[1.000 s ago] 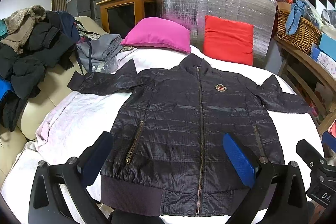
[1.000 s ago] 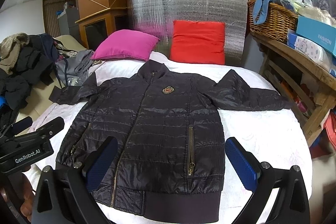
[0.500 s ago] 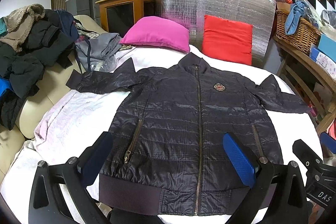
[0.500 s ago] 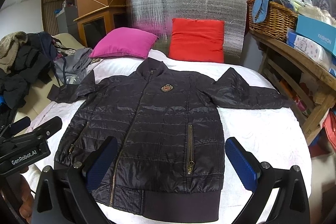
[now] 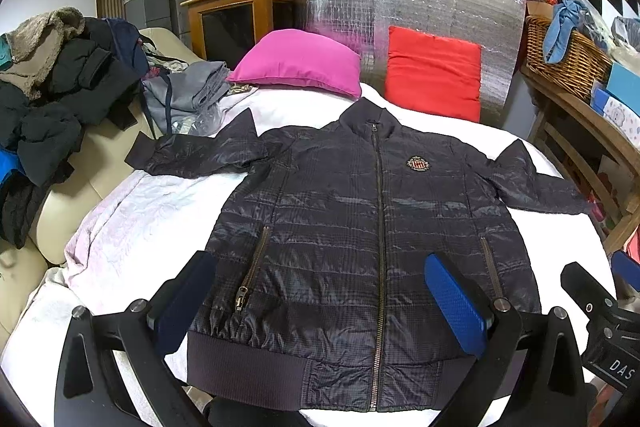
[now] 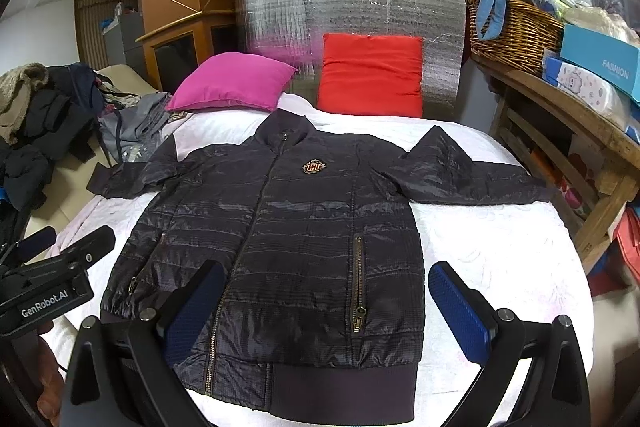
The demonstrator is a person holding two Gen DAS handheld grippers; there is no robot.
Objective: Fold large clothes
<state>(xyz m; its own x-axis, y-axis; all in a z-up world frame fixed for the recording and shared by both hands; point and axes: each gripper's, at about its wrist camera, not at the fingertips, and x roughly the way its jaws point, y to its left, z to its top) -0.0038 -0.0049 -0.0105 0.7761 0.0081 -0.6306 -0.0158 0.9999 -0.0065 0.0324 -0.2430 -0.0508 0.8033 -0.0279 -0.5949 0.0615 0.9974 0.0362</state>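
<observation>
Both cameras have edged forward and slightly down since a second ago, so the dark quilted jacket [image 5: 372, 239] sits a little higher in each view; the garment itself has not shifted. It lies front up and zipped on the white bed cover [image 5: 132, 227], sleeves spread to either side, collar pointing toward the red cushion [image 5: 434, 75], with the pink cushion [image 5: 296, 65] beside that.

Only the left wrist view shows the heap of dark coats [image 5: 52, 99] in full, and the right device's black body at its lower right edge. Only the right wrist view shows the jacket's far sleeve end clearly, the boxes on the wooden shelf [image 6: 560, 99], and the left device (labelled GenRobot.AI) with a bit of hand [image 6: 44, 383] under it.

The left gripper [image 5: 320, 303] is spread wide and holds nothing, its fingers framing the lower front near the hem. The right gripper [image 6: 326, 311] is equally wide and empty, framing the pocket zipper side and the hem.
</observation>
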